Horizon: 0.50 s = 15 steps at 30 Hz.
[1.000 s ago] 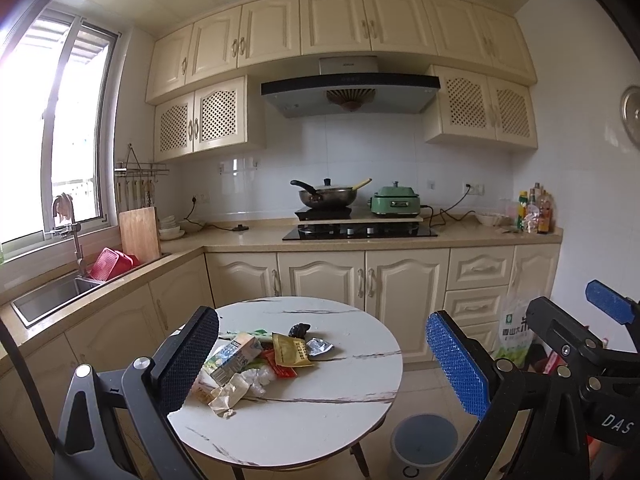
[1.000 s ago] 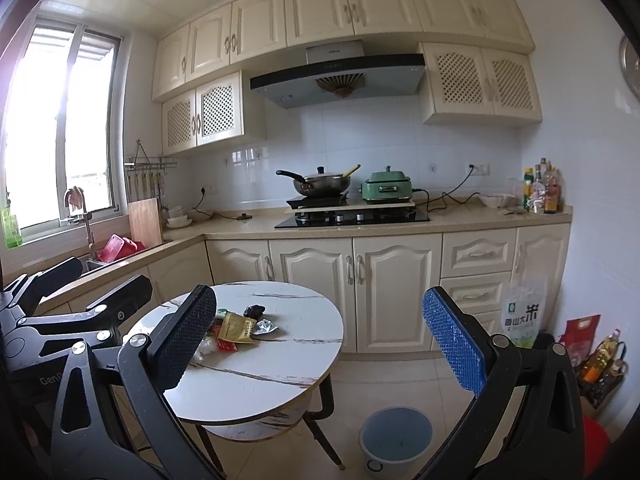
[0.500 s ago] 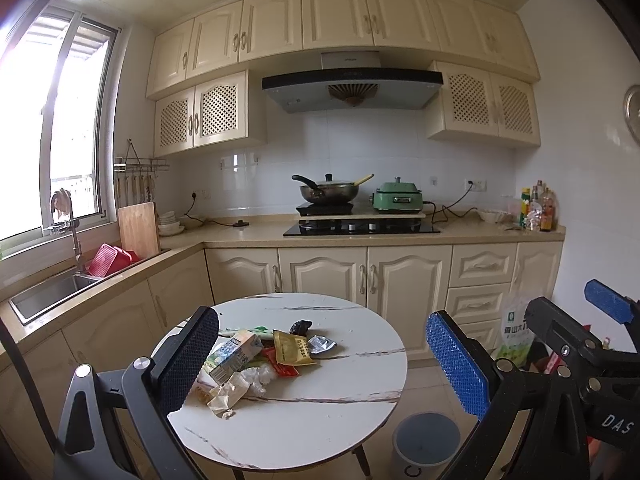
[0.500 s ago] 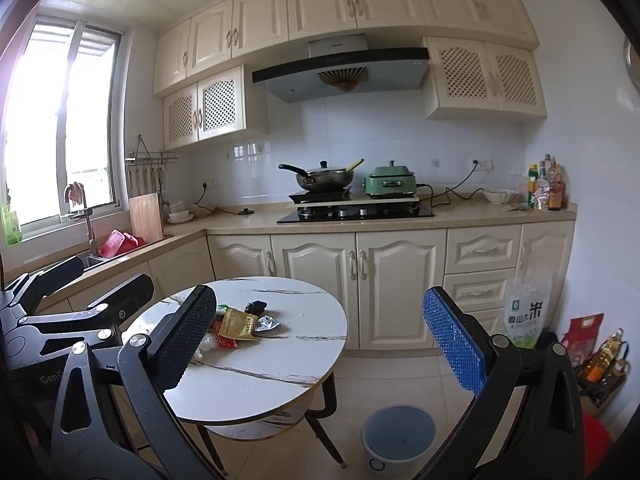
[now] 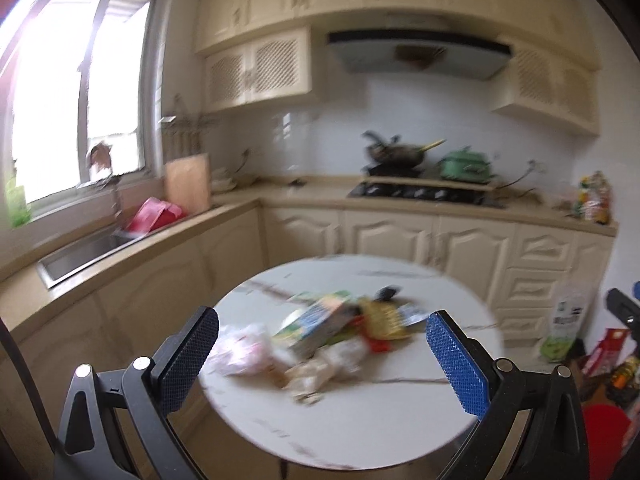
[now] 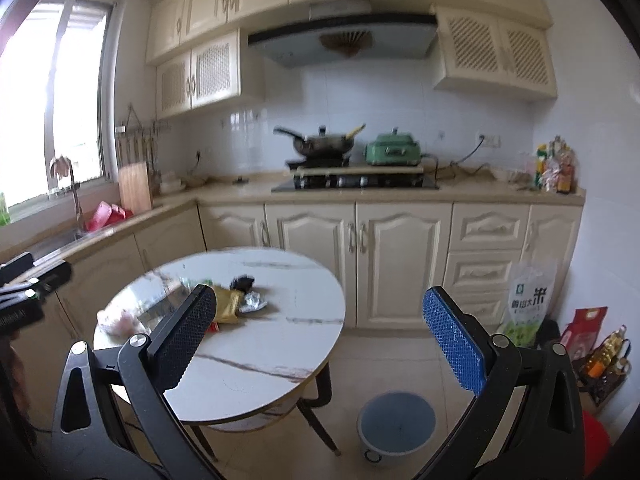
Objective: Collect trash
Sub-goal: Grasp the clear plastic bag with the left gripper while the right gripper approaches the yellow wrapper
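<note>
A pile of trash lies on a round white marble table (image 5: 380, 412): a drink carton (image 5: 320, 324), a gold wrapper (image 5: 382, 318), crumpled white paper (image 5: 316, 372) and a pinkish bag (image 5: 240, 346). My left gripper (image 5: 322, 364) is open and empty, aimed at the pile from above the table's near side; its view is blurred. My right gripper (image 6: 320, 340) is open and empty, further back and to the right of the table (image 6: 280, 340). The gold wrapper (image 6: 228, 306) and a foil scrap (image 6: 254, 302) show there. A grey-blue bin (image 6: 396, 424) stands on the floor right of the table.
Kitchen counters run along the back and left, with a sink (image 5: 84, 250), a hob (image 6: 356, 180) and a wok (image 6: 324, 142). A rice bag (image 6: 526, 304), bottles (image 6: 606, 354) and a red stool (image 5: 606, 432) stand at the right wall.
My left gripper has moved quickly forward and left toward the trash pile, which looks larger and blurred. My right gripper has moved slightly closer. Both stay open.
</note>
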{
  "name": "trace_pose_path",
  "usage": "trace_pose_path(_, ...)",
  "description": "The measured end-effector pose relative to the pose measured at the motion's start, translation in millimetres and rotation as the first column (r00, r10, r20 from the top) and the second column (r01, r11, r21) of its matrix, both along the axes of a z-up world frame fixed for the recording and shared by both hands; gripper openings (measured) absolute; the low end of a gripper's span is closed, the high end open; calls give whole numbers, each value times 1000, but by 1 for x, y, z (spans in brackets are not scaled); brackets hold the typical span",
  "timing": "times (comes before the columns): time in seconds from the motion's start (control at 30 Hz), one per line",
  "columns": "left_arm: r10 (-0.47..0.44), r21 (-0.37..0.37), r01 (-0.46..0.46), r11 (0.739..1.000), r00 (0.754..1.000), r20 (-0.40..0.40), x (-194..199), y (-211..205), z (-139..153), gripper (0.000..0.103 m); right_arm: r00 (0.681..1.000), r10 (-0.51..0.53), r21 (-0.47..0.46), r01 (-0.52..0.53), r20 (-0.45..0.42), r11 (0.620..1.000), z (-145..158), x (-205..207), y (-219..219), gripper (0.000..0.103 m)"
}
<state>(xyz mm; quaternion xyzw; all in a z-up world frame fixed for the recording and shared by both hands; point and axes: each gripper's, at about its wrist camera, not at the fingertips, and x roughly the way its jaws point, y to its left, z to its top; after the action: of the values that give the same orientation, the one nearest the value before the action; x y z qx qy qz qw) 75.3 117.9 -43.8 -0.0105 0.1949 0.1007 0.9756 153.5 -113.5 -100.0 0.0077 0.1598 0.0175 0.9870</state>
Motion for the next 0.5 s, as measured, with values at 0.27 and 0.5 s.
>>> trace_pose_path(0.27, 112, -47, -120, 992, 983, -143, 58, 54, -36, 102, 989, 80, -18, -83, -127, 996, -43, 68, 33, 103)
trace_pose_path(0.5, 94, -17, -102, 995, 962, -255, 126, 87, -75, 102, 969, 144, -33, -153, -200, 988, -70, 120, 69, 103)
